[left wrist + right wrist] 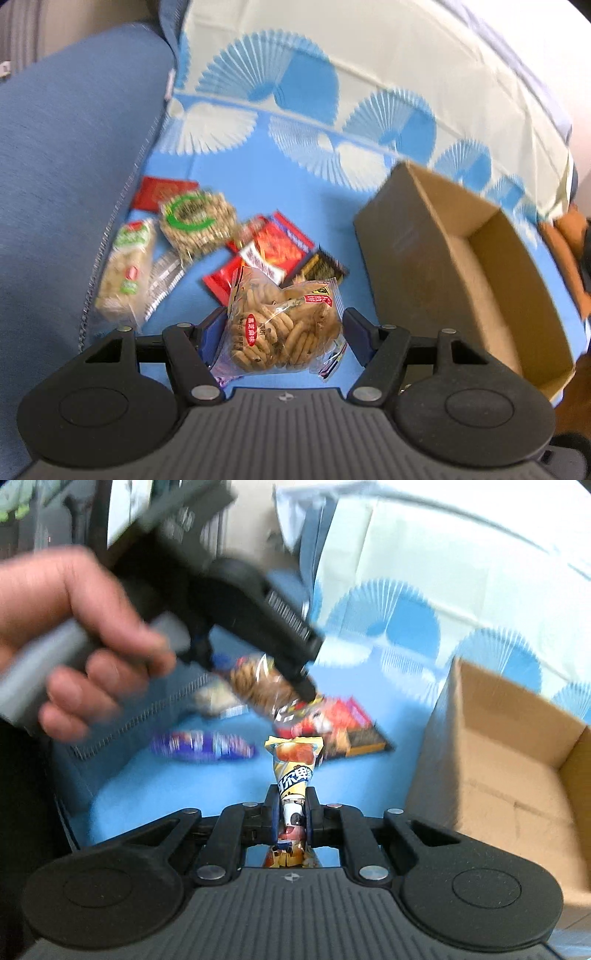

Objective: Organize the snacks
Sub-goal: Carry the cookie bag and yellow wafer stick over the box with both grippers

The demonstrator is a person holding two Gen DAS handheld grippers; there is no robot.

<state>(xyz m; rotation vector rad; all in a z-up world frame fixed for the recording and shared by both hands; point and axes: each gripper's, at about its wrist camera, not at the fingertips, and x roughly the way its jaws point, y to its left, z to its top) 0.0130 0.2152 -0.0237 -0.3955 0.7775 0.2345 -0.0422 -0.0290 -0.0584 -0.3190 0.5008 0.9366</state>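
Note:
My left gripper [283,330] is shut on a clear bag of brown biscuit sticks [280,317], which hangs above the blue sheet. The right wrist view shows that same bag [255,686] lifted, under a person's hand [74,627] on the left gripper's handle. My right gripper [293,797] is shut on a narrow yellow snack packet [295,760], whose top sticks out ahead of the fingers. An open, empty cardboard box [461,277] stands to the right of both grippers, and its near wall [517,757] is close beside the right one.
Loose snacks lie on the blue sheet: a round cracker pack with a green ring [197,221], a long green-labelled pack [125,269], red packets [273,243], a dark packet [321,266], a purple packet [203,746]. A blue cushion [55,184] borders the left; a fan-patterned quilt [369,74] lies behind.

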